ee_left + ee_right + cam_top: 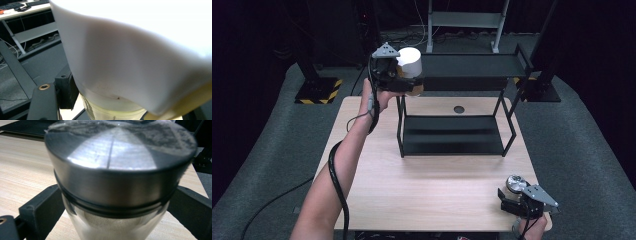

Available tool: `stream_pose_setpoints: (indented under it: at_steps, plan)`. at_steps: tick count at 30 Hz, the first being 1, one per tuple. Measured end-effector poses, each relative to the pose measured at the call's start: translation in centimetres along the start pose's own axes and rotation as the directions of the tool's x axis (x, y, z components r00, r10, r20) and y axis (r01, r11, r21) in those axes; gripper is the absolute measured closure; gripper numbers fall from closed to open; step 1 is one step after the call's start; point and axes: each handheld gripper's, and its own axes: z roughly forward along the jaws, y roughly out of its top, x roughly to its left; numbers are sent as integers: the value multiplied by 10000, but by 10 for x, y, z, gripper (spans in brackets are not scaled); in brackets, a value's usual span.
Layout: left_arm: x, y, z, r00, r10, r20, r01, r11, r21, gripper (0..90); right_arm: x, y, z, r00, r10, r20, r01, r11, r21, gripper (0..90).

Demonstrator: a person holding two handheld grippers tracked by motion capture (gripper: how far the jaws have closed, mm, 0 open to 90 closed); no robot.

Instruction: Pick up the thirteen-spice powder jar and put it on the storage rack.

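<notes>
a white-capped container (411, 64) is pinched by the left gripper (398, 75) at the rack's (472, 65) far-left top shelf. its yellowish base is seen in the left gripper view. near right, a metal-lidded jar (515, 184) is clamped by the right gripper (517, 197); its clear glass body is revealed in the right gripper view.

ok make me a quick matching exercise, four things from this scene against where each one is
Things:
1. white-lidded jar
2. metal-lidded jar
3. black rack
4. left gripper

Places:
A. middle of the table
B. near right table corner, in the right gripper
C. raised at the rack's top shelf, left end
D. clamped on the white-lidded jar

Pairs: 1-C, 2-B, 3-A, 4-D
</notes>
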Motion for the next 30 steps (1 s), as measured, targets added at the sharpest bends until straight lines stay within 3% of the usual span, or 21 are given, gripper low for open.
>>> stream_pose_setpoints:
  at_steps: [23,30]
  plan:
    - [6,34,2,9995,108,-302,-112,9999,-121,302,0,0,0,10000,4,-12,-4,10000,-13,13]
    - [11,46,5,9988,-57,-493,47,9998,-188,302,0,0,0,10000,-17,-25,17,10000,-11,13]
